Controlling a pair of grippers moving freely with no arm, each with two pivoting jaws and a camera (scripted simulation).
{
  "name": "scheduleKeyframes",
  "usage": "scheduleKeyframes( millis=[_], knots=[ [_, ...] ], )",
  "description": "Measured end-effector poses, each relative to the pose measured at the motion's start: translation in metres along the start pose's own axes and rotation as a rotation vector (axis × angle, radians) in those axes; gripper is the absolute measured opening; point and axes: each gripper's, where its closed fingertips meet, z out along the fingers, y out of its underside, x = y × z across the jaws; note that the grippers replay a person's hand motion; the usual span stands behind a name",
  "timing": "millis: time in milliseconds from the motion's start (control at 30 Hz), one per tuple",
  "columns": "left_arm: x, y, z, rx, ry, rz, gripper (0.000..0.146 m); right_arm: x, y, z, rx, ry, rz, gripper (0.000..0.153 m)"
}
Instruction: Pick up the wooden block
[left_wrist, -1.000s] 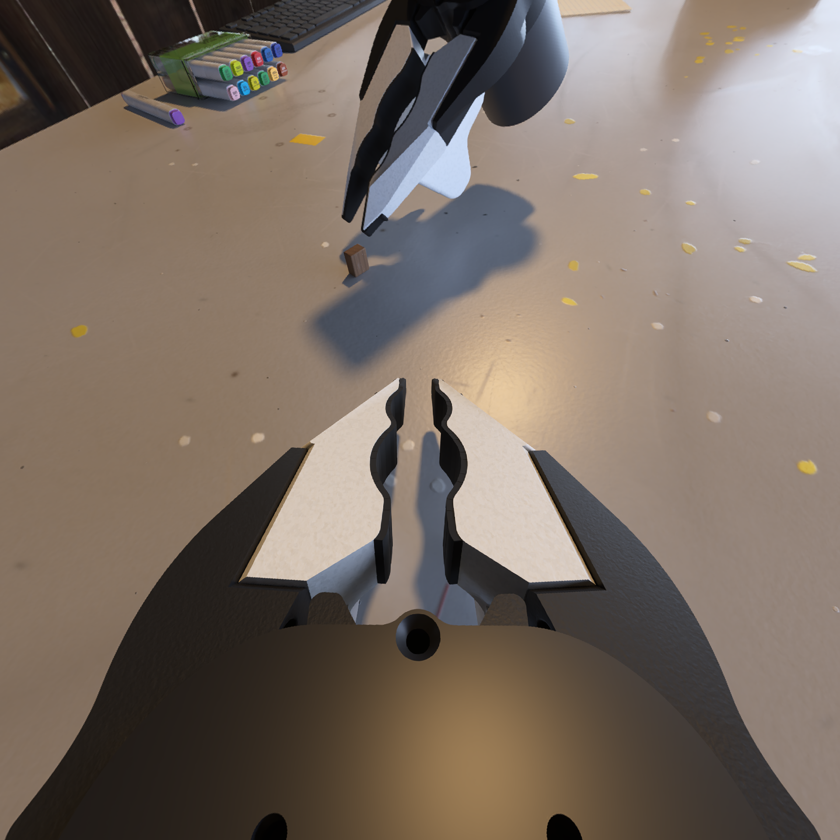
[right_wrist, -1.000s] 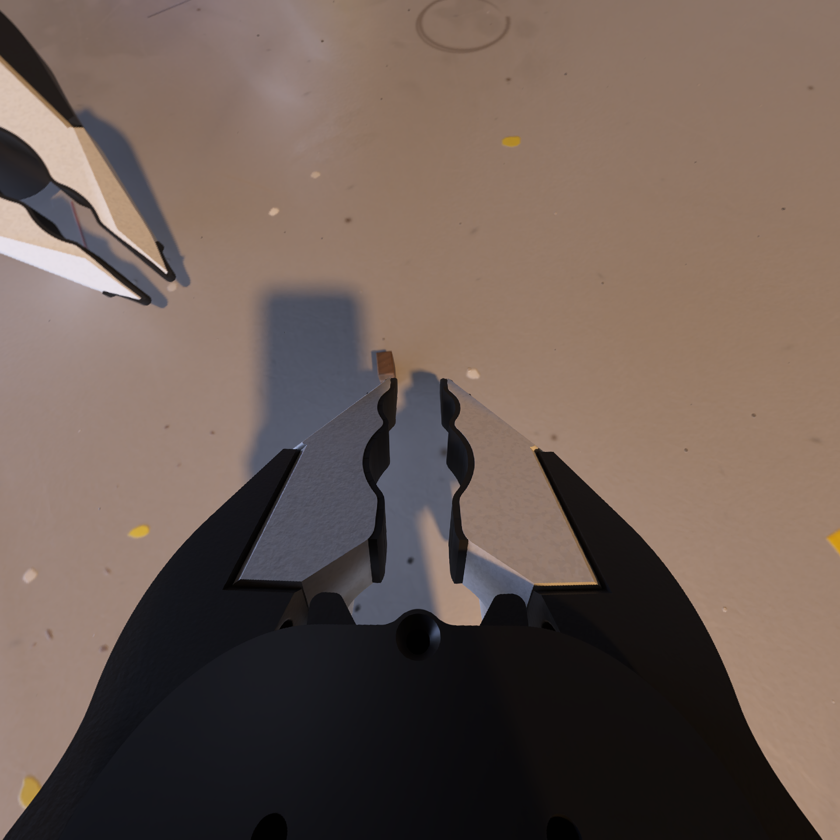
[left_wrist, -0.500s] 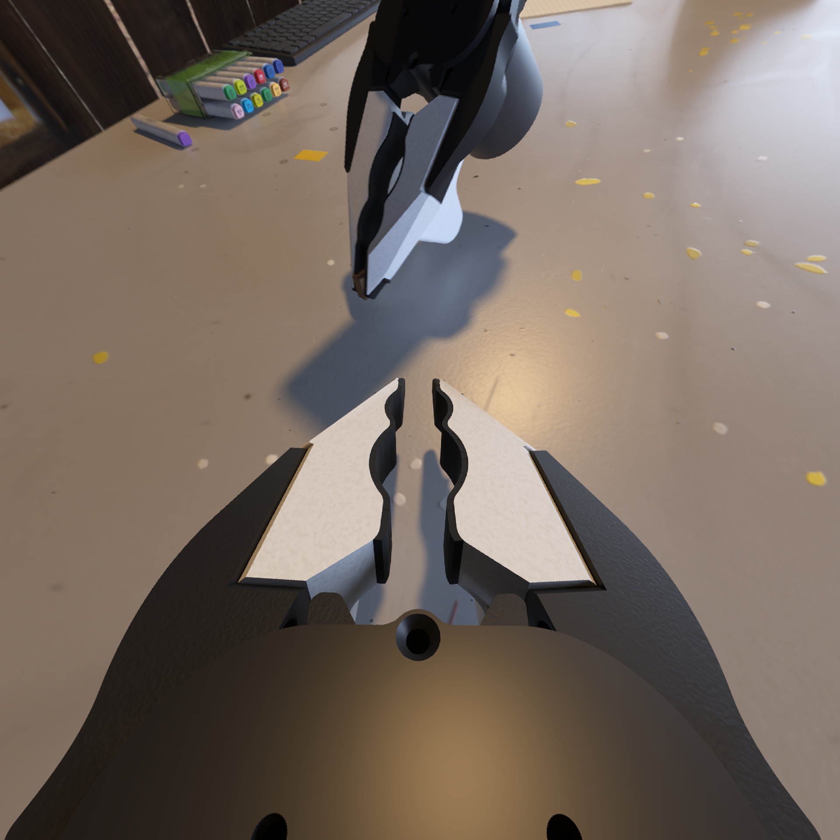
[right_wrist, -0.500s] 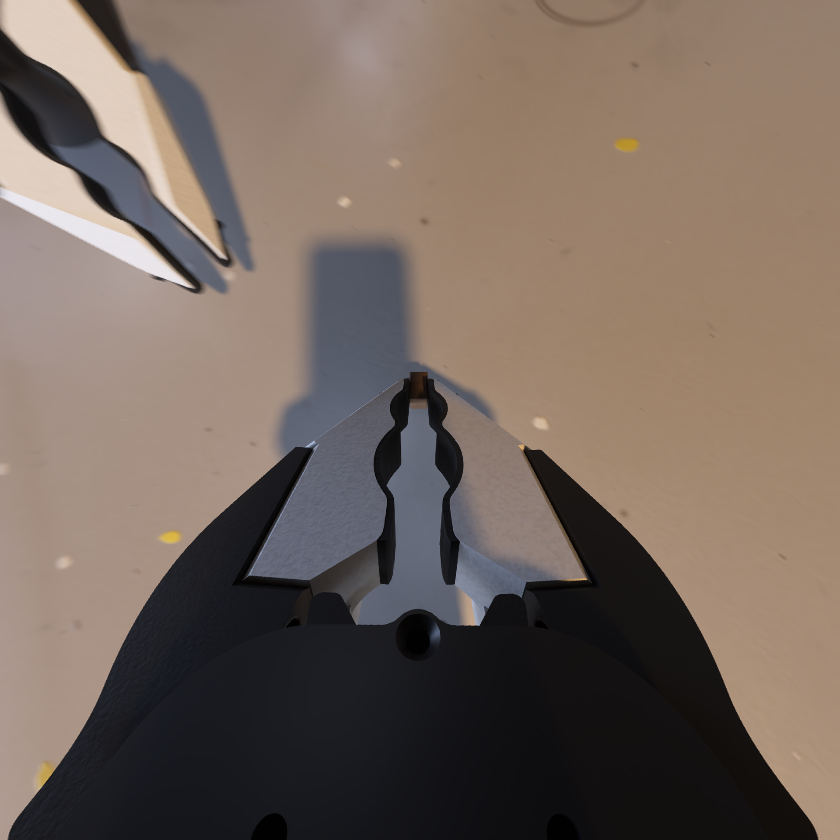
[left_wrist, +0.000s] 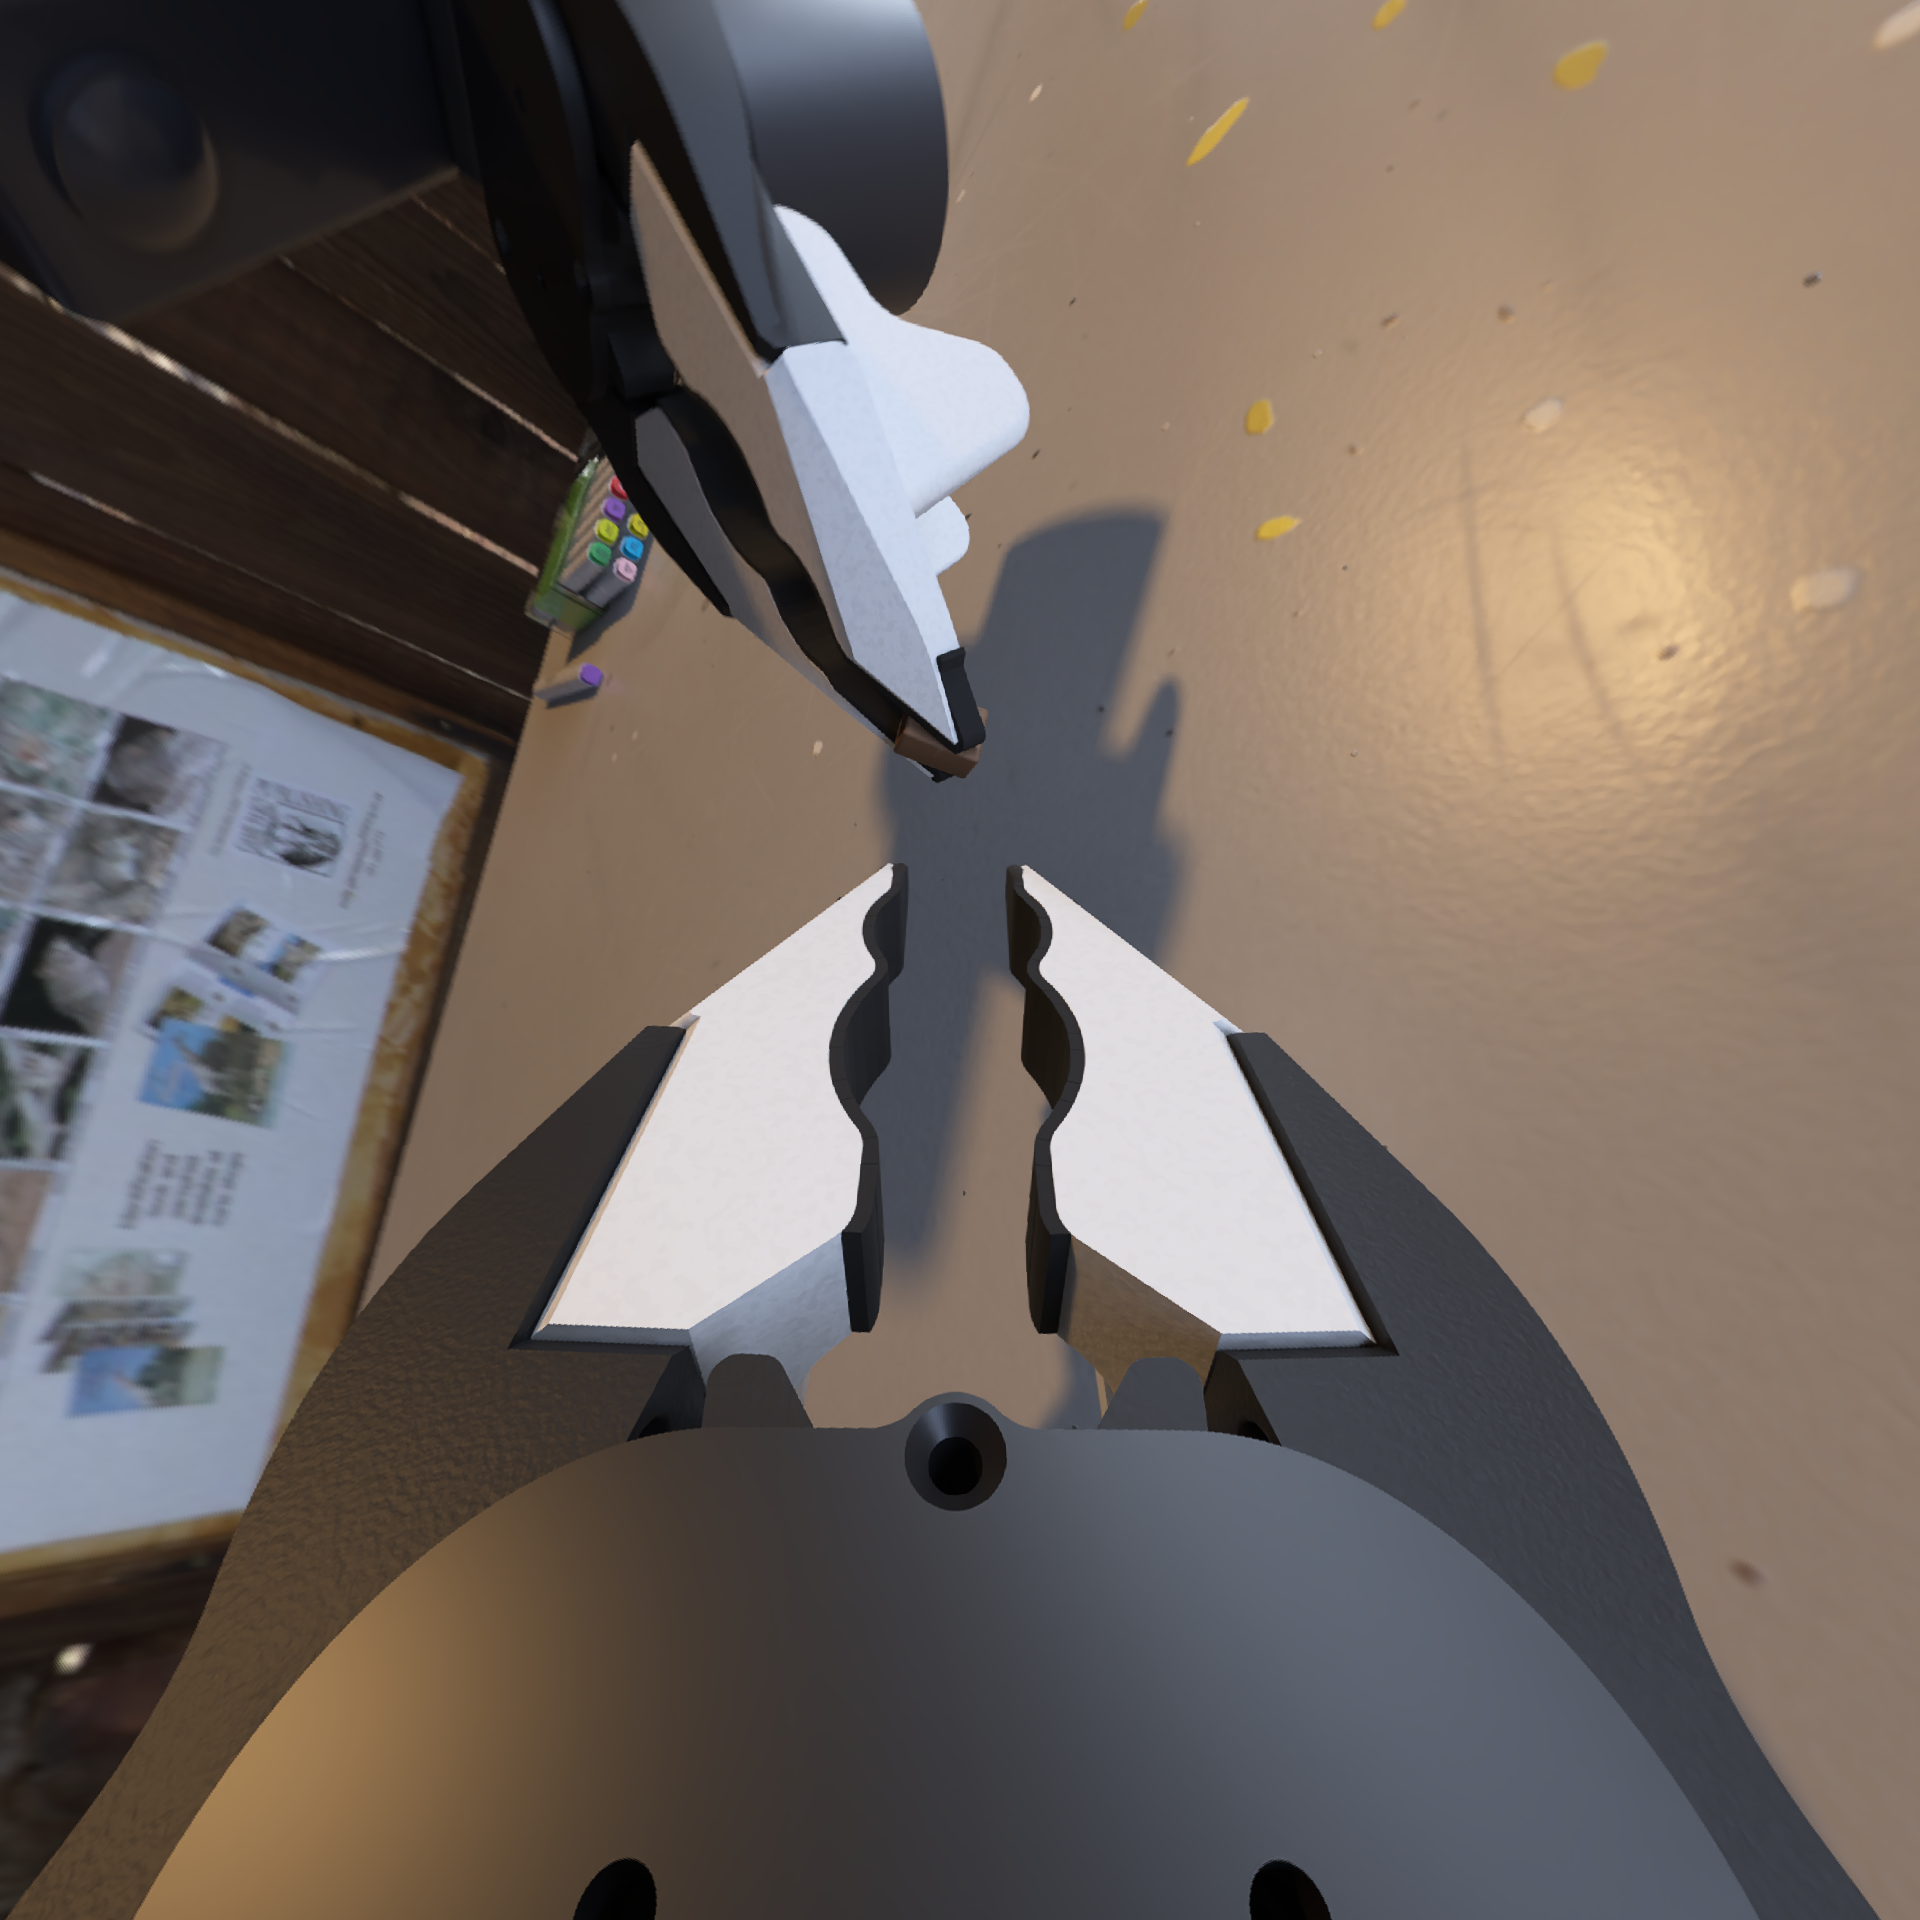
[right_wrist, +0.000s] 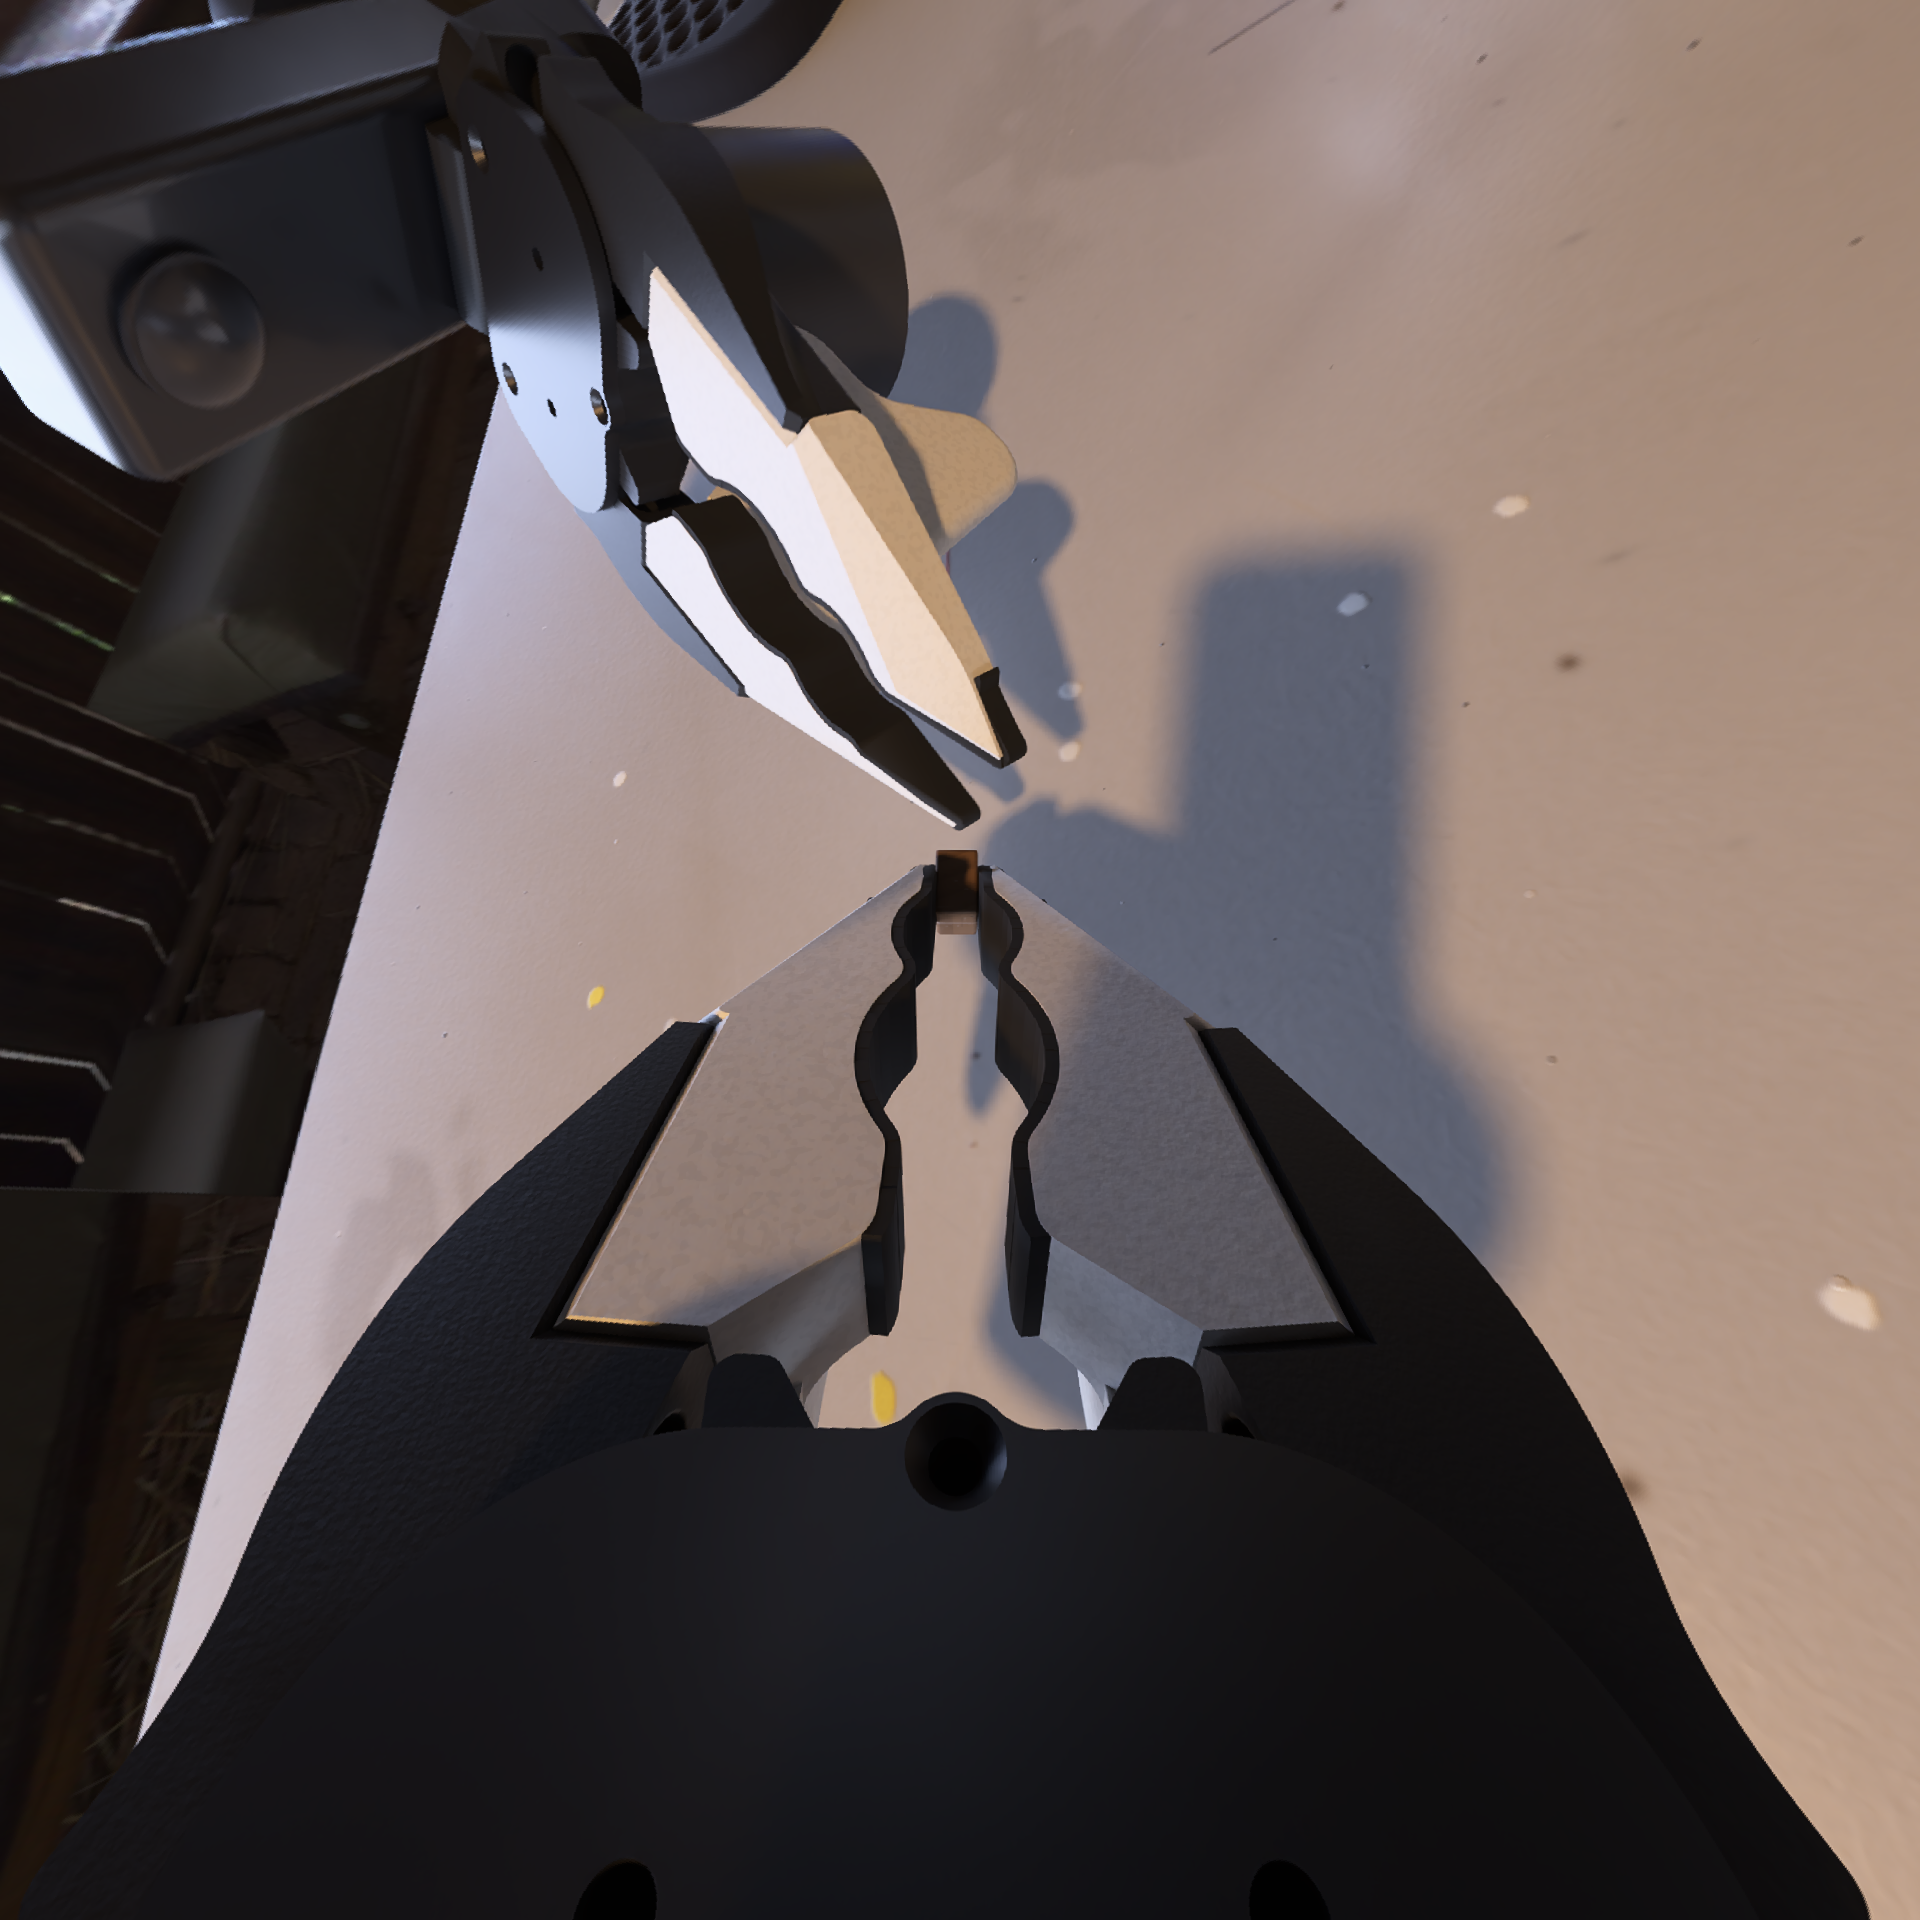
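Note:
The wooden block (right_wrist: 956, 891) is a tiny brown cube pinched between the fingertips of my right gripper (right_wrist: 956, 883), which holds it above the tan table (right_wrist: 1455, 312). In the left wrist view the right gripper (left_wrist: 940, 743) comes in from the upper left, with the block (left_wrist: 928, 750) at its tips. My left gripper (left_wrist: 956, 883) is open with a narrow gap and holds nothing. Its tips point at the block from a short way off. It also shows in the right wrist view (right_wrist: 985, 781), just beyond the block.
A green box of coloured markers (left_wrist: 597, 551) and a loose purple-capped marker (left_wrist: 577, 681) lie near the table's edge. A framed board of photos (left_wrist: 156, 1039) and a dark wooden wall (left_wrist: 260, 436) are at the left. Yellow flecks (left_wrist: 1216, 130) dot the table.
My right gripper shut on the block and lifted it off the table. Both grippers rose and turned, so their tips now nearly meet. My left gripper's gap has widened slightly.

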Motion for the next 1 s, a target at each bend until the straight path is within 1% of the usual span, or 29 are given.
scheduleKeyframes(
  millis=[100,233,367,600,700,767,867,967,1000],
  knots=[
    [0.002,-0.002,-0.001,0.01,-0.032,0.074,0.009,-0.001,0.005,0.002,-0.009,-0.019,0.028,0.007],
    [0.003,-0.005,-0.002,0.032,-0.042,0.093,0.004,-0.002,0.007,0.003,0.011,-0.044,0.057,0.007],
    [0.005,-0.005,-0.001,0.029,-0.036,0.113,0.003,-0.001,0.008,0.003,0.014,-0.052,0.071,0.007],
    [0.003,-0.004,0.001,0.024,-0.041,0.06,0.003,0.002,0.006,0.002,0.033,-0.045,0.085,0.007],
    [0.005,-0.006,0.001,0.032,-0.033,0.046,0.008,0.002,0.007,0.002,0.031,-0.034,0.085,0.007],
    [0.006,-0.008,0.001,0.038,-0.03,0.053,0.008,0.002,0.008,0.002,0.026,-0.026,0.082,0.007],
    [0.007,-0.009,0.001,0.034,-0.028,0.064,0.004,0.001,0.008,0.002,0.021,-0.017,0.075,0.007],
    [0.006,-0.011,0.0,0.039,-0.018,0.039,0.003,0.0,0.006,0.0,0.041,-0.02,0.086,0.007],
    [0.005,-0.011,-0.001,0.041,-0.02,0.03,0.0,0.0,0.005,-0.002,0.051,-0.022,0.093,0.007]
  ],
)
